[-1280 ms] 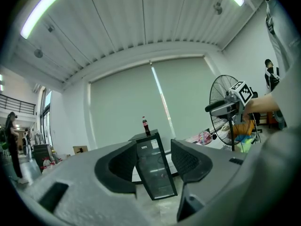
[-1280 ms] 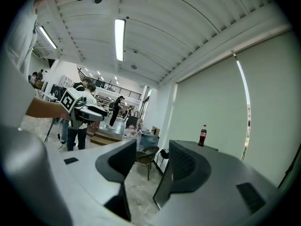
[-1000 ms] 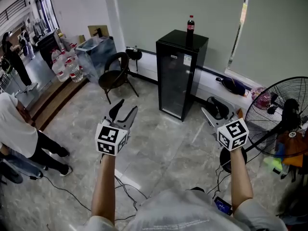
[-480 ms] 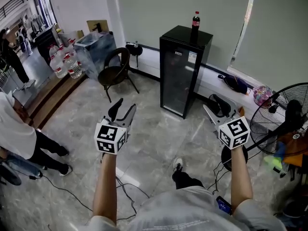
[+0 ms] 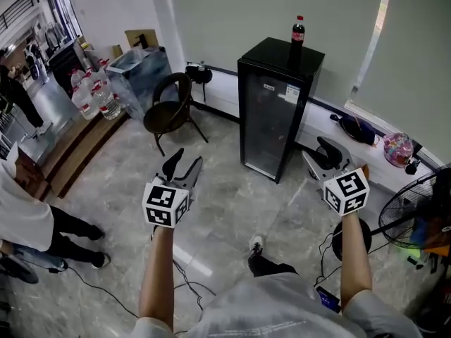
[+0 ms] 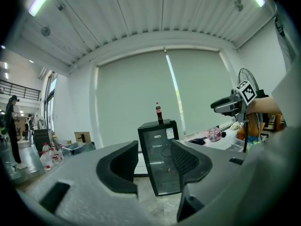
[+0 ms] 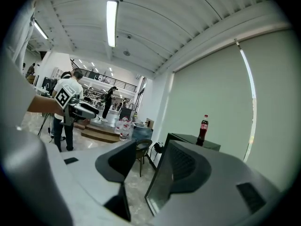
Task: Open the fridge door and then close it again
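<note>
Black chair stands left of fridge: keep approach path off it. Left gripper: jaws apart, nothing between, well short of fridge. Black glass-door fridge ahead against wall, door shut, cola bottle on top. Handle not discernible, so find free door edge first; pull gently so bottle stays upright. Right gripper: jaws apart, empty, appears nearer fridge, likely better for pull.

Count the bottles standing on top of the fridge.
1. A dark cola bottle with a red cap stands upright near the back edge of the black fridge top. The head view shows the whole top, so none is hidden.
</note>
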### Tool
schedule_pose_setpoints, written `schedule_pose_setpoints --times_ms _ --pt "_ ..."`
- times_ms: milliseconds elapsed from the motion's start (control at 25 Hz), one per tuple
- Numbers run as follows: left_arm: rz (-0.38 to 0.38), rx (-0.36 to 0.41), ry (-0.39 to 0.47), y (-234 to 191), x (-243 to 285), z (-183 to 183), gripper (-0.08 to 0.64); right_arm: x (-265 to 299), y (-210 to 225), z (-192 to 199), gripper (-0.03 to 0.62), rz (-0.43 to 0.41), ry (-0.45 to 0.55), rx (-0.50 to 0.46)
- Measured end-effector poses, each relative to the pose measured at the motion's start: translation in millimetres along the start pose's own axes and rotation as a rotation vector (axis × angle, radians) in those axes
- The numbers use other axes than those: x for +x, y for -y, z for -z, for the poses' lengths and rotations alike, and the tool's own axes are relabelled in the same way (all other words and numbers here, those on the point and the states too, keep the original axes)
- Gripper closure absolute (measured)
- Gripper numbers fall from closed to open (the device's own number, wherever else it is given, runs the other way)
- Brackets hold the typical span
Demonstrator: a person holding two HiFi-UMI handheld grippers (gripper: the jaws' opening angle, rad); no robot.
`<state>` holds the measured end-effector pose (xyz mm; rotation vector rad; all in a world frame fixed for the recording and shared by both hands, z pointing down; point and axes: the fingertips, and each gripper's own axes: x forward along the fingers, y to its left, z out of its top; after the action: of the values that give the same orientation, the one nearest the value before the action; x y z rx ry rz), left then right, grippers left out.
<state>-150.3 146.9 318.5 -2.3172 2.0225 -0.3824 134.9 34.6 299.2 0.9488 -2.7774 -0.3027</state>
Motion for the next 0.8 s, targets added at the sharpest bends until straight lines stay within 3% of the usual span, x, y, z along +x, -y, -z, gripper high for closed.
schedule_pose_setpoints --times_ms 360,600,800 --pt "0.013 0.000 -0.031 -53 147 -13 0.360 124 99 9 0.379 -0.013 -0.025 0.021" --pt "0.054 -0.018 -0.055 -69 214 -6 0.360 183 140 24 0.379 -0.013 -0.064 0.015" --pt "0.068 -0.028 -0.077 -100 254 14 0.359 231 146 35 0.379 -0.026 -0.104 0.003"
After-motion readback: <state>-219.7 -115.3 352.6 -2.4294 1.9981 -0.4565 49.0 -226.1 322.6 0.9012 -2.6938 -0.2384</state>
